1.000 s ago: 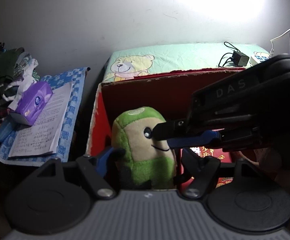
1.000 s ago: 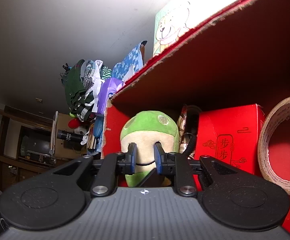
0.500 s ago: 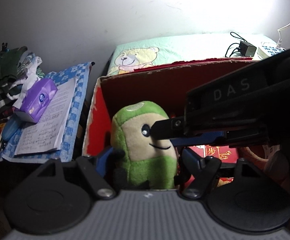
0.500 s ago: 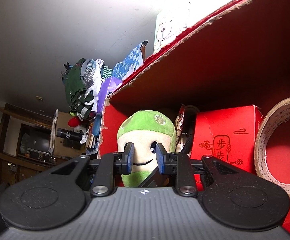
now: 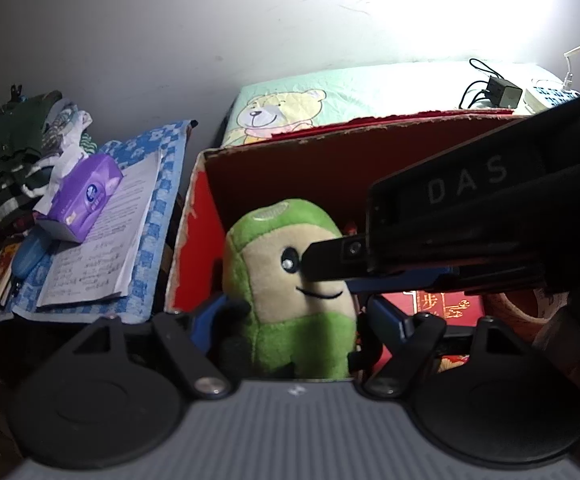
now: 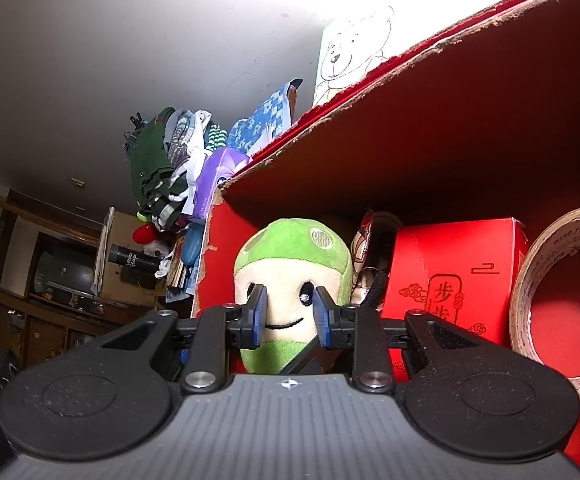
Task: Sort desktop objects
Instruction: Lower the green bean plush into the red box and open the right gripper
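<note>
The green plush (image 5: pixel 290 288) is standing upright in the left corner of the red box (image 5: pixel 193 240), face toward both cameras. Its long axis runs straight up and down, so any grip has to come across its width.

The left gripper (image 5: pixel 302 316) has the plush sitting right between its jaws, low on the body. They're opening, and the blue pads sit just beside its sides. I can't see them squeezing the fabric, so I'd call that a release, not a hold.

The right gripper (image 6: pixel 287 314) comes in from the right and reaches across the plush's face. In its own view the jaws frame the face at eye level. They're only a little apart and opening too, and nothing looks pinched between them. I can't tell if the tips brush the fur.

So the plush is dead ahead of both sets of jaws, and both are close. The left one straddles the body, the right one is up at the face.

To the right of the plush in the box are a small red carton (image 6: pixel 450 280) and a tape roll (image 6: pixel 530 320). My guess is the plush is placed, and the next move is just backing both grippers out without tipping it. Outside the box to the left, a purple tissue pack (image 5: pixel 79 196) lies on a notebook (image 5: pixel 101 256).
</note>
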